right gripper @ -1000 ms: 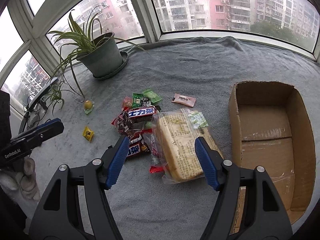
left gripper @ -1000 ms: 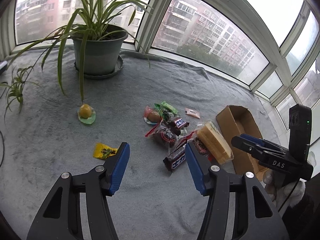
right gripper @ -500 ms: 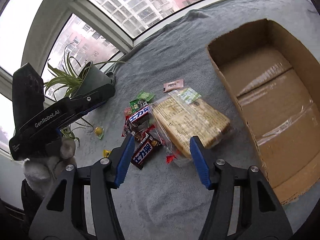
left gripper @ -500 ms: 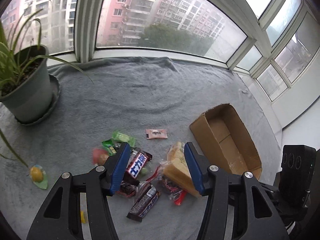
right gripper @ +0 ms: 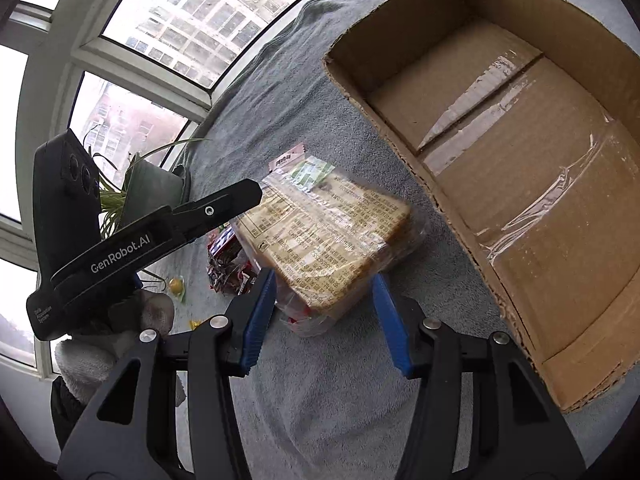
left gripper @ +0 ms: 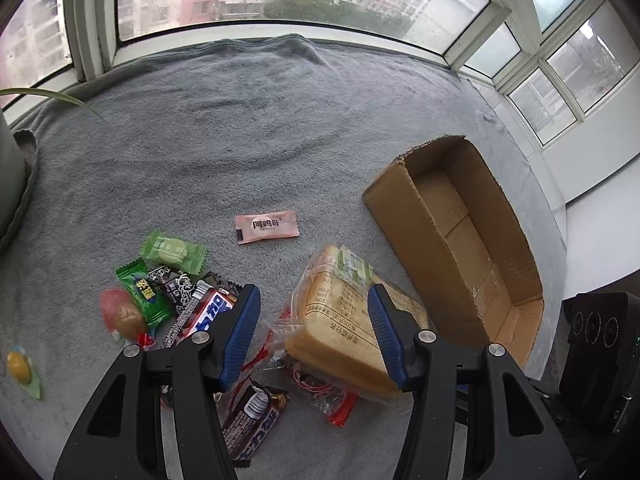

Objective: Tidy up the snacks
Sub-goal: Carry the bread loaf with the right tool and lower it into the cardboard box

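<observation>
A clear-wrapped pack of sliced bread (left gripper: 340, 320) (right gripper: 328, 236) lies on the grey blanket beside an open cardboard box (left gripper: 460, 240) (right gripper: 520, 168). My right gripper (right gripper: 324, 312) is low at the pack's near end. Its blue jaws are closing, with the bread's corner between them and no clear pad contact. My left gripper (left gripper: 314, 320) hovers open above the pile, the bread's left part between its fingers. From the right wrist it shows side-on as the left gripper (right gripper: 160, 232), with a gloved hand (right gripper: 120, 344) holding it. Chocolate bars (left gripper: 208, 312) lie to the bread's left.
A pink sachet (left gripper: 266, 226), green candies (left gripper: 174, 250), a red jelly cup (left gripper: 120, 314) and a yellow jelly cup (left gripper: 20, 364) lie on the blanket (left gripper: 260, 120). A potted plant (right gripper: 148, 188) stands at the far left. Windows ring the ledge.
The left wrist view swung from the plant to the snack pile and box as that gripper came over the bread. The right gripper rolled, sank toward the bread and narrowed its jaws.
</observation>
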`<state>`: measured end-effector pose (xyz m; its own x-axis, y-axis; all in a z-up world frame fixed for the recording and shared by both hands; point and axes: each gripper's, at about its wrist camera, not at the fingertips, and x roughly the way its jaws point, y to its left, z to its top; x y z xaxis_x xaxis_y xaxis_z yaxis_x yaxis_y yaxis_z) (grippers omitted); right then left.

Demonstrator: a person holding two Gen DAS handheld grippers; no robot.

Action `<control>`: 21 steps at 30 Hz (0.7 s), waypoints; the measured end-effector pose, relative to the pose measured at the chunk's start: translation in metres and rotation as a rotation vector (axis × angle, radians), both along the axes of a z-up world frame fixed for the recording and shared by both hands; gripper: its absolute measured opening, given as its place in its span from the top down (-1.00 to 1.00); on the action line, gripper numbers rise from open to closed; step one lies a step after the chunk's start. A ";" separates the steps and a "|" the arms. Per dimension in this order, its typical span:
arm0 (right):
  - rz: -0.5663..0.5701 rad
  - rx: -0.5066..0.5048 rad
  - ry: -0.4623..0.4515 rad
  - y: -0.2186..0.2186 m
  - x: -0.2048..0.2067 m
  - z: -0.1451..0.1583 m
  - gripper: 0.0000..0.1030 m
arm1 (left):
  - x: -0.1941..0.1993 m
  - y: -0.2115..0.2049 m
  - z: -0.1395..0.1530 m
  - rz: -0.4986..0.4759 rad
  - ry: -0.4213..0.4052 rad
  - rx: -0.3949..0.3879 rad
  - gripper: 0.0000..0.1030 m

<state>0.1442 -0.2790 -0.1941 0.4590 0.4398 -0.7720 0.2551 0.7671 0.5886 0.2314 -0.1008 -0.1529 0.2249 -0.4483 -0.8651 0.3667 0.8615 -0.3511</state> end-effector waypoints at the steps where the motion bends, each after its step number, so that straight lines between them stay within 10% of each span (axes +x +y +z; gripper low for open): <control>1: 0.001 -0.001 0.003 0.001 0.003 -0.001 -0.04 | 0.001 -0.001 -0.002 -0.005 0.007 0.004 -0.04; 21: 0.115 -0.038 -0.071 0.015 0.010 0.019 0.09 | -0.016 0.008 0.010 0.025 -0.017 -0.012 0.13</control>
